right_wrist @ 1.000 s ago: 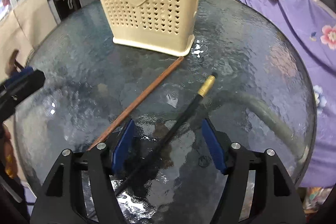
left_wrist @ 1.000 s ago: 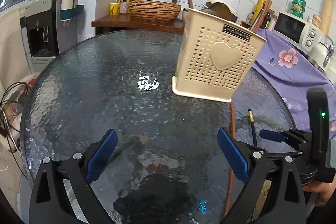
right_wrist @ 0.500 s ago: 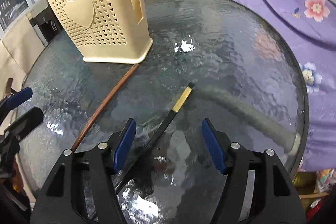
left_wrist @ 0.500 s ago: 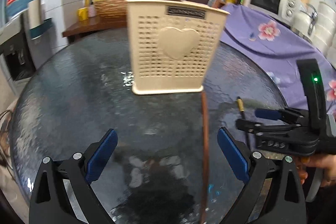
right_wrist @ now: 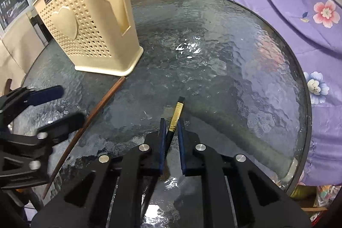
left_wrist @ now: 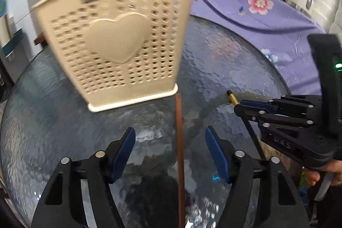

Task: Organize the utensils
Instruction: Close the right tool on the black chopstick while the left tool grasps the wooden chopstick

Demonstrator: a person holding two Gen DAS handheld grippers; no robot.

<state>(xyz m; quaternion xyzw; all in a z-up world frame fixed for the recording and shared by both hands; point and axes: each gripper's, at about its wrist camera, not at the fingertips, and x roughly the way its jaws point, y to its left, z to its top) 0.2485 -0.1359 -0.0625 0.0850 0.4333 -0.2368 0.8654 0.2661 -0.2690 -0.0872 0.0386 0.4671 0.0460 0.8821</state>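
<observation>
Brown chopstick (left_wrist: pixel 179 164) end cut off

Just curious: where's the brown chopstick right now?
The brown chopstick lies on the glass table between the left tool's open pads, its far tip at the beige holder.

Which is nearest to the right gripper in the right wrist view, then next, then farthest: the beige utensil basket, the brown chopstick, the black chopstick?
1. Black chopstick, between the right gripper's fingers.
2. Brown chopstick, lying left of it.
3. Beige utensil basket, standing upright at far left.
</observation>
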